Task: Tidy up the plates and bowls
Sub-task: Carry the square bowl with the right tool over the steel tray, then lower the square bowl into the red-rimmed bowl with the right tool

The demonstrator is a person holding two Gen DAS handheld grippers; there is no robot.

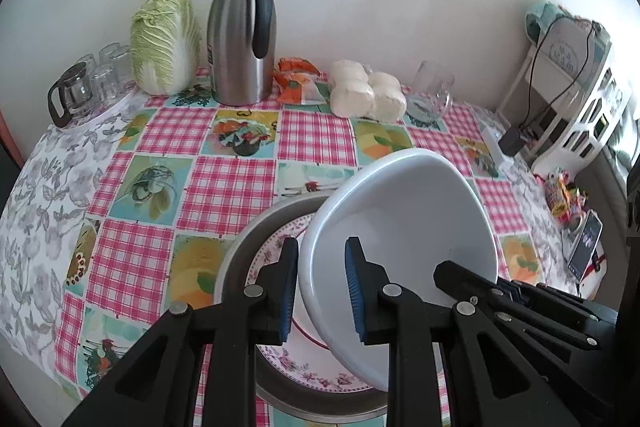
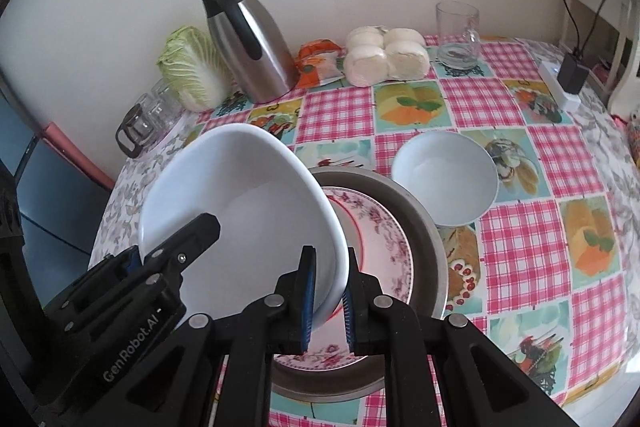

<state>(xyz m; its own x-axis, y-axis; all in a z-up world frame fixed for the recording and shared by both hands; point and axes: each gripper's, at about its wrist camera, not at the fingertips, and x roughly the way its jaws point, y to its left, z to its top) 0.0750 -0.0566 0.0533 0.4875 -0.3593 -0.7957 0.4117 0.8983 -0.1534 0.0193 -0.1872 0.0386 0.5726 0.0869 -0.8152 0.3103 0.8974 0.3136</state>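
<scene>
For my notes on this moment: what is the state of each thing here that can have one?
Large white bowl: tilted, held at its rim by both tools.
Left tool: shut on bowl rim.
Right tool: shut on bowl rim.
Floral plate: flat inside the metal pan.
Small white bowl: upright, empty.
Thermos jug: upright, lid on.
Glass mug: upright, empty.
</scene>
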